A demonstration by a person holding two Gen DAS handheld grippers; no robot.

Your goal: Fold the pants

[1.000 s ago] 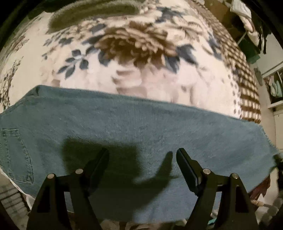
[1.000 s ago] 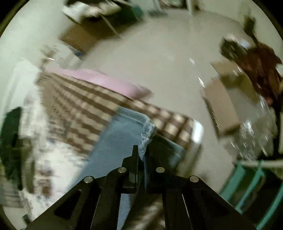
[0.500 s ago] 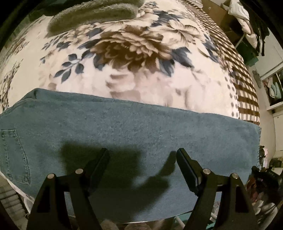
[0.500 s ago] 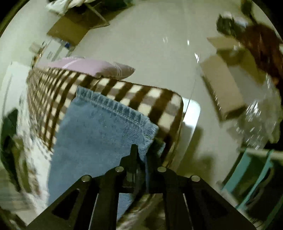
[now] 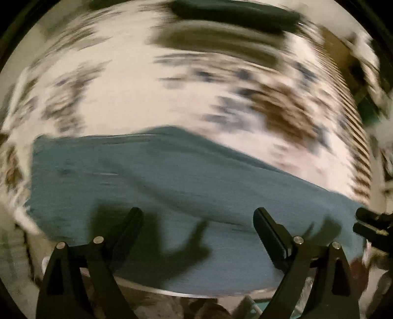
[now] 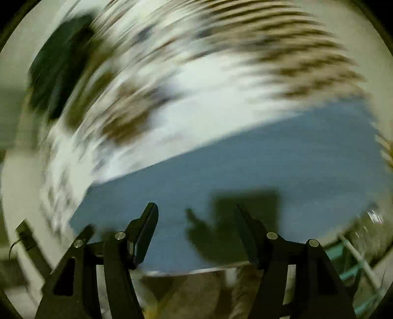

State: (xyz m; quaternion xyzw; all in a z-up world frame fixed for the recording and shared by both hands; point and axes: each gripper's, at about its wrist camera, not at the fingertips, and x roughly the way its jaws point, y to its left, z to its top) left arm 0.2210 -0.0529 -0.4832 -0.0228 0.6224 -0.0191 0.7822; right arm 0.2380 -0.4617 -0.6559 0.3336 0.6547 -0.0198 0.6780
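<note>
The blue denim pants (image 5: 172,181) lie flat as a long band across the flowered blanket (image 5: 147,98) on the bed; both views are blurred by motion. My left gripper (image 5: 197,213) hangs above the pants near the bed's front edge, its jaws opening, nothing between them. My right gripper (image 6: 195,208) is also over the pants (image 6: 245,166), jaws opening and empty, with its shadow on the denim. The right gripper's black tips (image 5: 371,222) show at the right edge of the left wrist view.
A dark green cloth (image 5: 233,14) lies at the far side of the blanket; it also shows as a dark green cloth (image 6: 61,63) in the right wrist view. The brown checked border (image 5: 353,137) runs along the bed's right side. Floor clutter sits below the front edge.
The right gripper has let go of the pants' hem and swung from the bed's end to over the denim. The left gripper has opened wider and shifted sideways, bringing the pants' left end into view.
</note>
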